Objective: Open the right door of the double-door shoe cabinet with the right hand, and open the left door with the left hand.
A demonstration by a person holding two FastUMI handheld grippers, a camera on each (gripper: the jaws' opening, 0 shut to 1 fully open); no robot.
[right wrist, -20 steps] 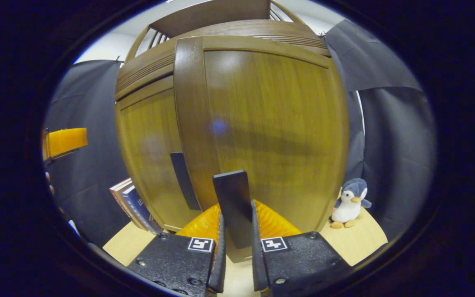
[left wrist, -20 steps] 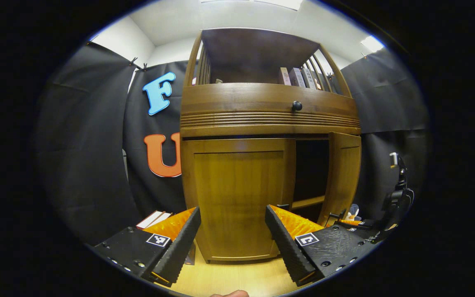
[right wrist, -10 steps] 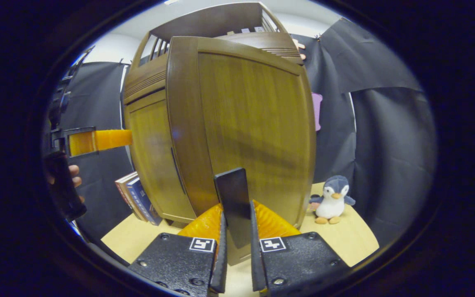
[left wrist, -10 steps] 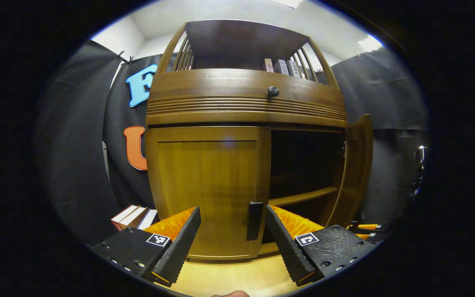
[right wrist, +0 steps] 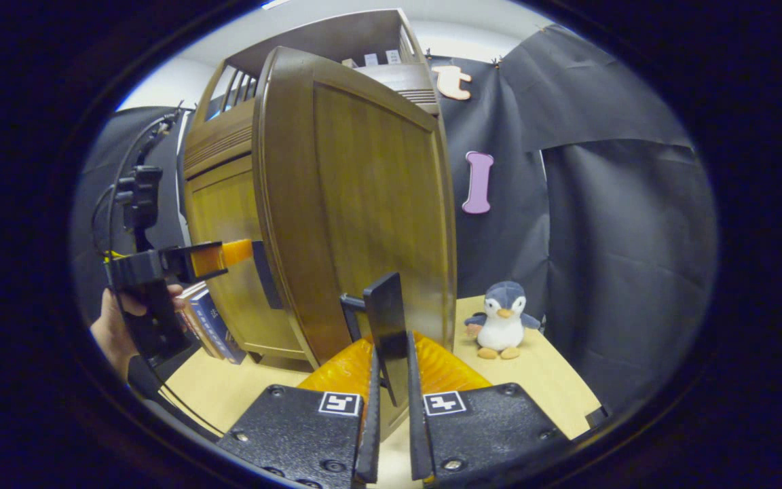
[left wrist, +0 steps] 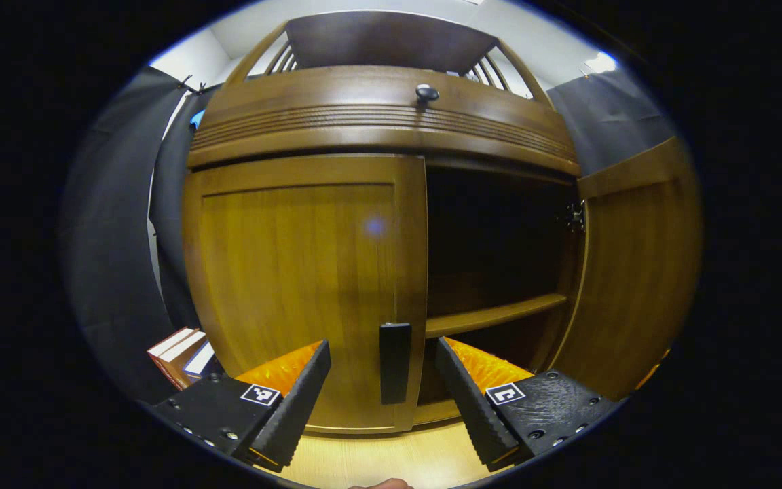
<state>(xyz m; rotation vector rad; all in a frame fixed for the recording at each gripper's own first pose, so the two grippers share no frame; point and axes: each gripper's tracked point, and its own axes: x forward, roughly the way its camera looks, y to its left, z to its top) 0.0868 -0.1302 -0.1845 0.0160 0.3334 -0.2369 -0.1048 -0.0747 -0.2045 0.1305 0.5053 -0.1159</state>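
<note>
At the bottom of the left gripper view I see my left gripper. Its two ridged fingers are spread wide apart and hold nothing. Just past them, in the gap, stands the flat dark handle of the left door. It is a tall, thin bar and no finger touches it.

At the bottom of the right gripper view my right gripper is squeezed tight on the flat dark handle of the right door, with a finger pressing on each side.

The big brown wooden shoe cabinet fills the middle of the left gripper view. Its wood is smooth and shiny, with a band of thin grooves across the top part and a small round dark knob above them. The left door is a flat panel in a frame and it is shut. The right door is swung wide open at the right of the frame. Between them I see the dark inside and a wooden shelf.

The cabinet stands on a pale, smooth wooden tabletop. In the right gripper view a soft grey and white toy penguin sits on it, right of centre. Some books lean at the lower left, near a hand that holds the other gripper. Wrinkly black cloth hangs behind it all.
</note>
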